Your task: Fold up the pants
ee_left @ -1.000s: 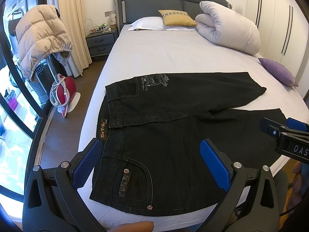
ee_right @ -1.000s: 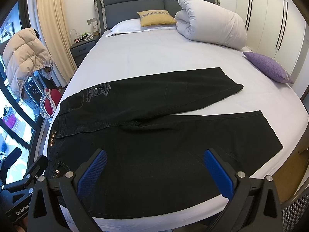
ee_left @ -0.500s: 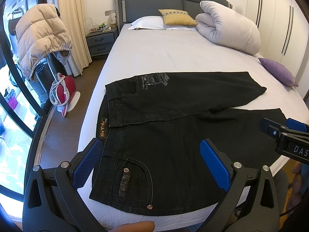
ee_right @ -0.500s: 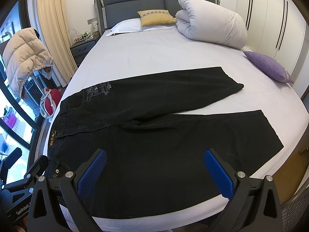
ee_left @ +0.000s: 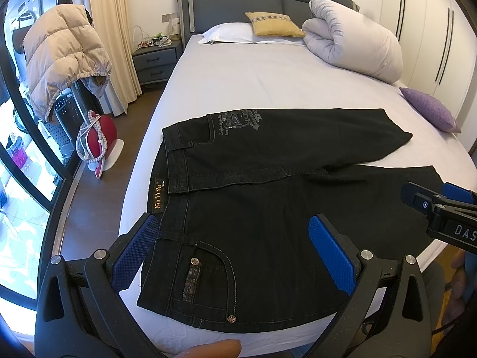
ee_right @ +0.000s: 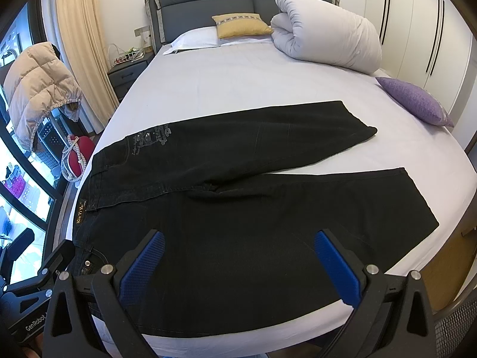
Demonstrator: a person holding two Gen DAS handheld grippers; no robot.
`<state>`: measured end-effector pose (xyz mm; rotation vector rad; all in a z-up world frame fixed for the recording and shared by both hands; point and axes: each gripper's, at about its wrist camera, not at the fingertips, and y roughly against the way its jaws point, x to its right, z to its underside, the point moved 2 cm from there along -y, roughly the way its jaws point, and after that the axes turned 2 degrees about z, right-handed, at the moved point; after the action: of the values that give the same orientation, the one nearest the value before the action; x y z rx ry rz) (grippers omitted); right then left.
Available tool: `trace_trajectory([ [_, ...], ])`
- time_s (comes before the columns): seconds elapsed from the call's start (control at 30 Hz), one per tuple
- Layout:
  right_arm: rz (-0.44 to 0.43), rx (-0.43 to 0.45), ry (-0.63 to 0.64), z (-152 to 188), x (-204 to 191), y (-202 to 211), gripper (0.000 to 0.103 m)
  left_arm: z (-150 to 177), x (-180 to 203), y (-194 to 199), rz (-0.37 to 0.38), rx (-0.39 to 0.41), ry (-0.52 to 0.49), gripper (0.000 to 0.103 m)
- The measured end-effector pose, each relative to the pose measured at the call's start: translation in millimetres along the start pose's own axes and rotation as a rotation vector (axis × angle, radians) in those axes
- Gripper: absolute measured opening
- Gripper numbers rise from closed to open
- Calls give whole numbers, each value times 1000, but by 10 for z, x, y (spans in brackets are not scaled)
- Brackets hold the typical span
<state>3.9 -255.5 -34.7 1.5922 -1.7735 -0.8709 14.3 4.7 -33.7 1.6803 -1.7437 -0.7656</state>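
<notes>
Black pants (ee_left: 268, 208) lie spread flat across the near end of the bed (ee_left: 253, 83), on its pale sheet. I see the waistband at my left, near the bed's left edge, and the two legs running off to my right. The far leg (ee_right: 268, 137) angles away toward the middle of the mattress; the near leg (ee_right: 328, 208) lies along the foot edge, its hem close to the right corner. A grey printed design (ee_left: 238, 120) marks the far hip, a small tan label (ee_left: 157, 192) sits on the waistband, and a stitched pocket with metal rivets (ee_left: 208, 271) shows on the near hip.

My left gripper (ee_left: 232, 253) hovers above the waist end, its blue pads set wide apart with nothing between them. My right gripper (ee_right: 238, 268) hangs over the near leg, likewise spread wide and empty. Neither appears to touch the cloth, though the fisheye view makes the height hard to judge.

Farther up the bed lie a rolled white duvet (ee_left: 354, 38), a yellow cushion (ee_left: 272, 24) on a white pillow (ee_left: 226, 32), and a purple cushion (ee_left: 429, 109) at the right edge. A dark grey headboard (ee_left: 262, 0) stands behind. To the left are a nightstand (ee_left: 156, 62), a cream curtain (ee_left: 110, 29), a beige puffer jacket (ee_left: 62, 56) hung up, and a red object (ee_left: 101, 137) on the wooden floor.
</notes>
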Motion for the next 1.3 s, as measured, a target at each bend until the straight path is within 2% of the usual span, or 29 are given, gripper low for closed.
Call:
trace_trajectory([
  [0.1,-1,-6,0,59,-39,-25,103,-16,-11,-12,-25,13,-6,103],
  [0.23,-14,-16,-3,68,-24,-97,103,-102,-57,41,-51,101,-4,103],
  [0.37,-48,17,-16,-60,41,-125,103,-222,-111,20,-58,142,-43,103],
  [0.43,-70,61,-29,-173,92,-101,103,-297,-160,-48,-47,133,-76,103],
  [0.57,-122,160,-56,-404,184,-87,103,-496,-366,-272,45,46,-47,103],
  [0.63,-150,185,-62,-537,226,-155,103,-629,-478,-356,48,55,-51,103],
  [0.77,-242,172,-110,-790,328,-386,103,-856,-541,-444,-51,171,-170,103],
  [0.8,-270,170,-120,-852,345,-450,103,-904,-557,-498,-78,174,-182,103],
  [0.87,-300,174,-128,-953,369,-569,103,-989,-609,-657,-105,141,-164,103],
  [0.93,-316,169,-111,-1033,353,-690,103,-1090,-652,-916,-151,42,-147,103],
  [0.97,-318,163,-92,-1064,348,-753,103,-1132,-686,-1017,-172,17,-126,103],
  [1.1,-293,96,-31,-1193,331,-1040,103,-1412,-833,-1417,-172,49,-92,103],
  [1.2,-293,42,-8,-1266,378,-1261,100,-1791,-927,-1897,-85,18,-121,103],
  [1.27,-291,29,25,-1304,392,-1380,93,-1994,-953,-2195,-49,-19,-166,102],
  [1.3,-291,23,45,-1331,394,-1434,91,-2086,-951,-2402,2,-66,-203,97],
])
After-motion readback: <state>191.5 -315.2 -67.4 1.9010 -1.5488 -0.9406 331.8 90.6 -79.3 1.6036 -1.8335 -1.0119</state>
